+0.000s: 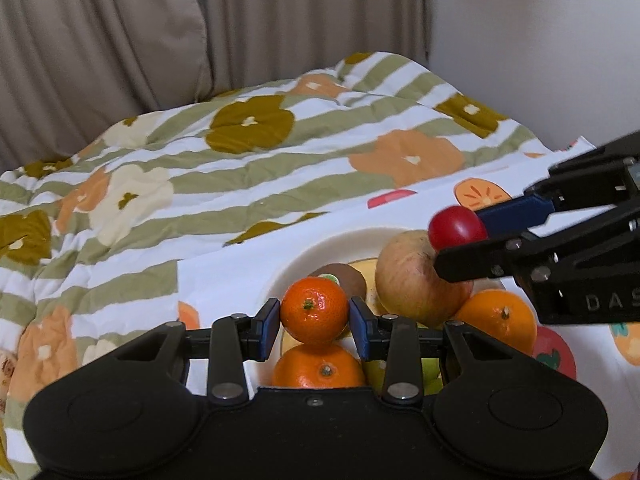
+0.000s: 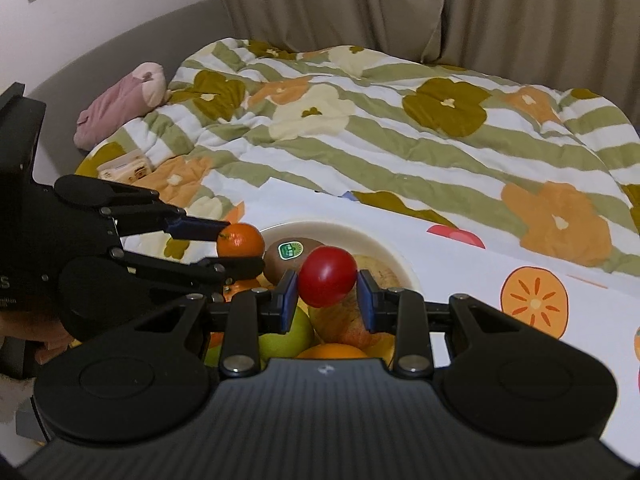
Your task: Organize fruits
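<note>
Mandarin (image 1: 314, 309) stem faces camera (left tool (image 1: 314, 318) clamped).

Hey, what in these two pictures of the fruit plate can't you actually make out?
- Near rim of the plate: hidden by the left gripper body in the left view, by the right gripper body in the right view.
- Green fruit: mostly covered by the right gripper; kind unclear.
- Kiwi sticker text: too small.
- Small box on the quilt, right view: label unreadable.
</note>
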A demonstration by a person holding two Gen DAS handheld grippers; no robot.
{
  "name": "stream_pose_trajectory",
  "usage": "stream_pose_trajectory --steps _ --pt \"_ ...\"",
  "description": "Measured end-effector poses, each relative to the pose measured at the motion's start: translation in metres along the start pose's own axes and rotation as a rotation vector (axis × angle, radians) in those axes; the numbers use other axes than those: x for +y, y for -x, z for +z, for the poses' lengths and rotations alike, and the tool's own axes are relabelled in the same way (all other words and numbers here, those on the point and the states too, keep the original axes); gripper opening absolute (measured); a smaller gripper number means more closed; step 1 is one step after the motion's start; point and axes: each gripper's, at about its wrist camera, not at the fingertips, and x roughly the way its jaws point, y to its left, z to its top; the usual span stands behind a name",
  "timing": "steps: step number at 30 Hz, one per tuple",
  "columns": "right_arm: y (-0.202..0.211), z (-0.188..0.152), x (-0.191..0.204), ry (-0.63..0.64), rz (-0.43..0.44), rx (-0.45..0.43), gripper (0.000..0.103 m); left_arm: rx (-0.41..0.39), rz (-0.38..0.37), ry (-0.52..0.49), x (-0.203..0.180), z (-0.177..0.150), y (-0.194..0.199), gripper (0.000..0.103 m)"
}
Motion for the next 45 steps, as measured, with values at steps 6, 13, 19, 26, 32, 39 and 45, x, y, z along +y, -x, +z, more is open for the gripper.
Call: stream_pose_trajectory --steps 6,13,19,26,32,39,45 --pt "-0.002 0.006 0.003 -0.006 -0.018 -0.004 0.046 -0.045 0.002 -0.040 0.003 -0.006 0.015 0.089" --pt "-0.012 0.012 0.014 0.011 0.006 0.012 0.046 -0.046 0.001 -0.013 0.011 -0.015 0.034 0.091" --pt "-0.023 0.013 0.030 0.055 0.010 0.023 0.046 -0.046 0.007 0.024 0.016 -0.025 0.045 0.091" --pt "-0.022 0.006 0.030 0.034 0.008 0.022 0.050 -0.053 0.020 0.052 0.020 -0.032 0.050 0.091" --pt "-0.012 0.002 0.031 0.015 -0.030 0.023 0.069 -0.060 0.018 0.068 0.020 -0.035 0.055 0.091" --pt "0.033 0.004 0.029 -0.025 -0.049 -0.033 0.100 -0.094 0.041 0.104 0.009 -0.030 0.082 0.091" --pt "0.090 -0.006 0.013 -0.048 -0.072 -0.077 0.103 -0.144 0.082 0.143 -0.022 -0.021 0.117 0.091"
